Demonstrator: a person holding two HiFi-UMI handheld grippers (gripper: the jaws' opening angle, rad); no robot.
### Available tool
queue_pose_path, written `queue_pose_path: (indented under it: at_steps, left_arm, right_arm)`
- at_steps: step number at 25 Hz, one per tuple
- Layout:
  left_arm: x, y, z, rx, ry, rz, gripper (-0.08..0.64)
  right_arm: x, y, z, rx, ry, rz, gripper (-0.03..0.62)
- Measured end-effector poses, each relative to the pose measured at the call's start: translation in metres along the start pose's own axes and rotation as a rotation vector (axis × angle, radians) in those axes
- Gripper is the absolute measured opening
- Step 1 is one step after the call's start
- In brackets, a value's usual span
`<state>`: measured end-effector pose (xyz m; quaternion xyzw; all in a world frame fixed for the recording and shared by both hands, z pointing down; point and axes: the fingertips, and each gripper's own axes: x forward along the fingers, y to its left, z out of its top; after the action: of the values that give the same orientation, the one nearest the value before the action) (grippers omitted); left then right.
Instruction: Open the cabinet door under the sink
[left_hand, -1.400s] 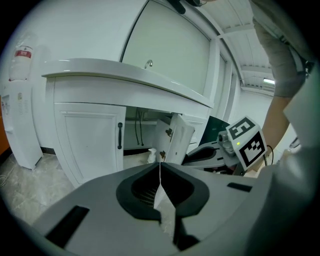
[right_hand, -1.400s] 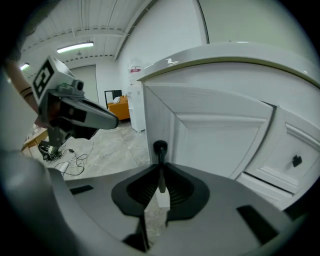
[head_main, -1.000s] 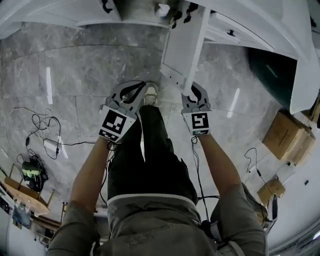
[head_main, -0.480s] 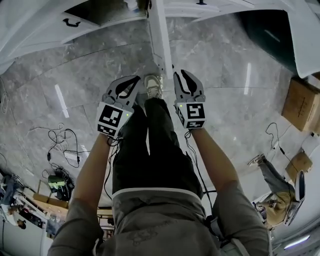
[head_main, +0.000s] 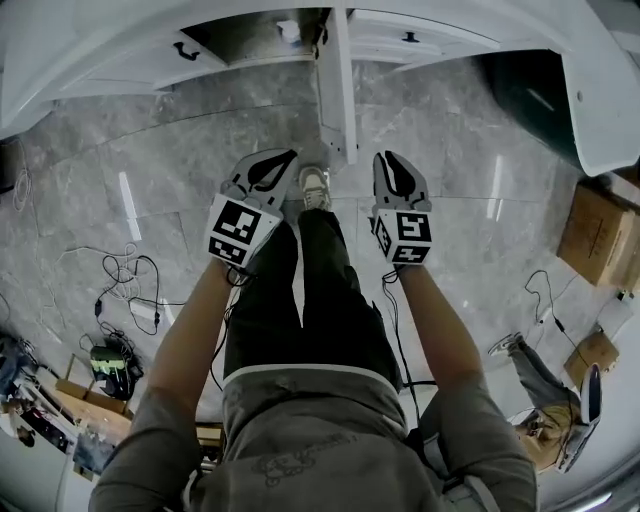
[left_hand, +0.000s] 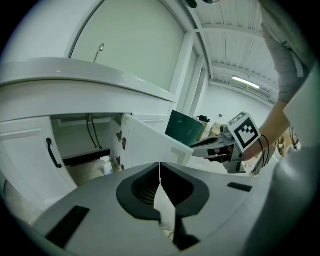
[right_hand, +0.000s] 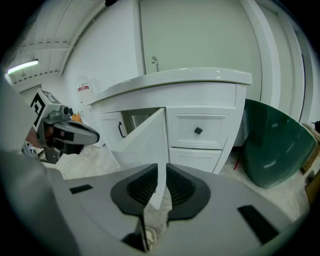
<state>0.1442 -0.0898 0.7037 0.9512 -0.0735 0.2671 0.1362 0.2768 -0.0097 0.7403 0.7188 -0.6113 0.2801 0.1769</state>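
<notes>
The cabinet door (head_main: 338, 90) under the sink stands swung out from the cabinet, edge-on to me in the head view, its free edge pointing toward my feet; the opening behind it is exposed, with pipes (left_hand: 92, 130) and a small bottle (left_hand: 106, 165) inside; the neighbouring door on the left, with its dark handle (left_hand: 51, 152), is shut. To the right of the open door sits a drawer front with a black knob (right_hand: 198, 131), and above it all the white sink top (right_hand: 175, 80) with its faucet (right_hand: 156, 62).

My right gripper (head_main: 395, 170) hangs just beside the door's near end, to its right and not touching it; its fingers are a narrow slit apart, and the door only shows through that slit, with nothing gripped. My left gripper (head_main: 272, 168) is on the other side, near my shoe (head_main: 314, 188); its fingers are pressed together on nothing.

I judge the opening itself done and the step in hand to be letting go and clearing away. The next move, as I read it, calls for drawing both grippers back toward me without brushing the free edge; a nudge could swing the door; the green bin (right_hand: 272, 145) far right is well apart.
</notes>
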Motion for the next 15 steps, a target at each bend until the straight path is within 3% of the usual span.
queue_pose_path:
  at_steps: [7,15]
  left_arm:
    - [-0.028,0.013,0.062,0.022,-0.056,0.059,0.02]
    - [-0.063,0.028,0.118,0.042,-0.098,0.136,0.02]
  right_arm:
    - [-0.017,0.013,0.073,-0.066,-0.045,0.01,0.046]
    - [-0.03,0.039,0.163,-0.114,-0.095,0.087,0.043]
